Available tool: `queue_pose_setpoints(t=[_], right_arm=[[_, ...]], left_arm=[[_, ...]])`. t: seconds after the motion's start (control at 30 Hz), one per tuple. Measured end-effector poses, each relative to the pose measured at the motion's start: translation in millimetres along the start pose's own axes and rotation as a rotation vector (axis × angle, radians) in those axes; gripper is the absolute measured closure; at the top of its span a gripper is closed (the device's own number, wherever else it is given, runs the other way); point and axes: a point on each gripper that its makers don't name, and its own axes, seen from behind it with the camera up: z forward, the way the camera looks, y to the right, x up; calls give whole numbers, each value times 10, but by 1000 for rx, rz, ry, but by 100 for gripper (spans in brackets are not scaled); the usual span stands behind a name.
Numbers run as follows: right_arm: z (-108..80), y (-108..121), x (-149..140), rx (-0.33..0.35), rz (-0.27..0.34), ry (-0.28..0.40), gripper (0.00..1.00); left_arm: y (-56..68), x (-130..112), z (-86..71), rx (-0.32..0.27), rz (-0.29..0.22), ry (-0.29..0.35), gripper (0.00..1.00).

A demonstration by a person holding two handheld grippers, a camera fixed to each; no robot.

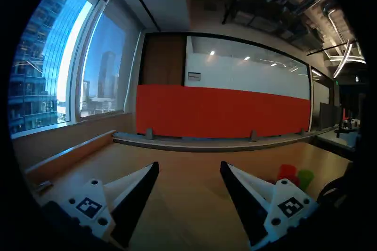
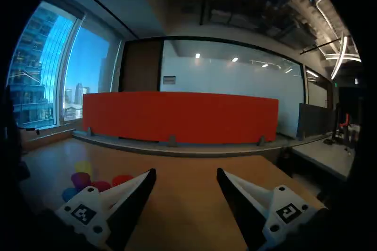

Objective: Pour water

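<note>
The fingers (image 1: 136, 187) of the left gripper (image 1: 188, 164) stood wide apart with nothing between them, and the right gripper (image 2: 186, 171) was spread just as far and equally empty, both hanging over a bare stretch of the wooden table (image 1: 188, 208). By that showing the pouring had not begun: no vessel was grasped, no water could be seen, and picking up, tilting and setting down all seemed left to do. In the left gripper view a red cup (image 1: 287, 172) and a green cup (image 1: 305, 178) sat side by side on the table, off to the right beyond the right-hand finger. In the right gripper view a cluster of coloured cups (image 2: 96, 182) lay low on the left, near the left-hand finger but apart from it. The red and green ones looked to be standing with their long axis vertical, though they were too small to say which end faced up; the cluster was too blurred to judge
</note>
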Motion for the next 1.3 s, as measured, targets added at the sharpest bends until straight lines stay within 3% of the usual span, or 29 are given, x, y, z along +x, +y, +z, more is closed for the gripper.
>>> queue_pose_setpoints(t=[0.4, 0.77, 1.07, 1.3], right_arm=[[137, -101, 705, 68, 48, 43, 1], [120, -143, 1182, 103, 31, 68, 1], [98, -179, 1182, 147, 22, 57, 1], [36, -340, 1244, 249, -7, 67, 1]], left_arm=[[74, 648, 81, -34, 17, -1, 4], [175, 1294, 110, -100, 78, 22, 4], [292, 1420, 108, -164, 86, 17, 4], [487, 1353, 114, -265, 75, 2, 4]])
